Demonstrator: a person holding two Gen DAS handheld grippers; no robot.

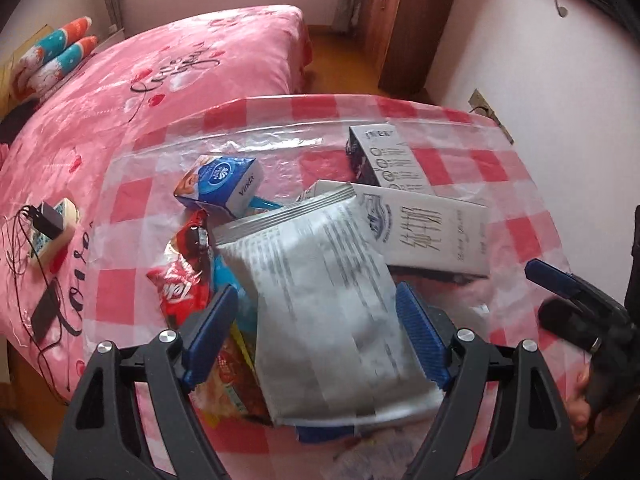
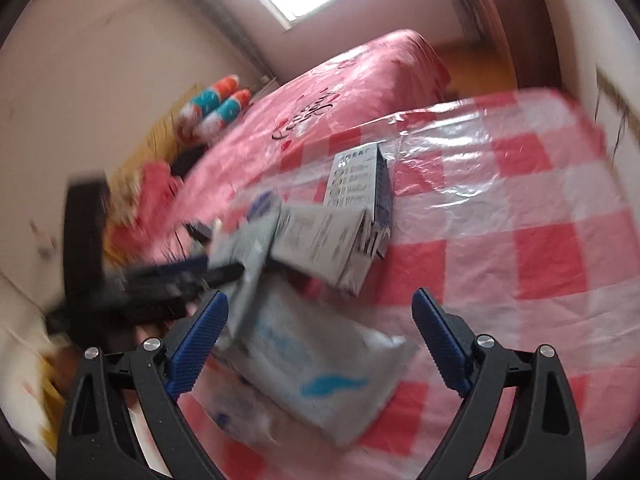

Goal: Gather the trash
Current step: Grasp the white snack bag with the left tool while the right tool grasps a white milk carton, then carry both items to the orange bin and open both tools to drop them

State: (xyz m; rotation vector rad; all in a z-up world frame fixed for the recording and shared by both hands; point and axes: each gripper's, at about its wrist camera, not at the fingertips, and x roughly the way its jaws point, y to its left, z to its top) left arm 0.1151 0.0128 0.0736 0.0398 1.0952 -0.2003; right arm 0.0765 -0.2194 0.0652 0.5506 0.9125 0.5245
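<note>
A pile of trash lies on the checked table [image 1: 516,184]. On top of it is a silver printed pouch [image 1: 320,300]. My left gripper [image 1: 316,290] stands open astride it: the right pad runs along the pouch's edge and the left pad is clear of it. Around the pouch lie a red snack wrapper [image 1: 182,284], a blue tissue box [image 1: 224,184], a flat grey carton [image 1: 436,232] and an upright box [image 1: 384,156]. My right gripper [image 2: 320,294] is open over a white-and-blue plastic pack [image 2: 316,368] that lies on the table, untouched. The left gripper [image 2: 180,280] shows blurred at its left.
A clear plastic sheet [image 1: 256,140] covers the tablecloth. A pink bed [image 1: 180,64] runs along the table's far left, with a charger and cables [image 1: 48,224] on it. A wooden wardrobe [image 1: 408,20] stands at the back. A hand [image 1: 580,404] holds the right gripper.
</note>
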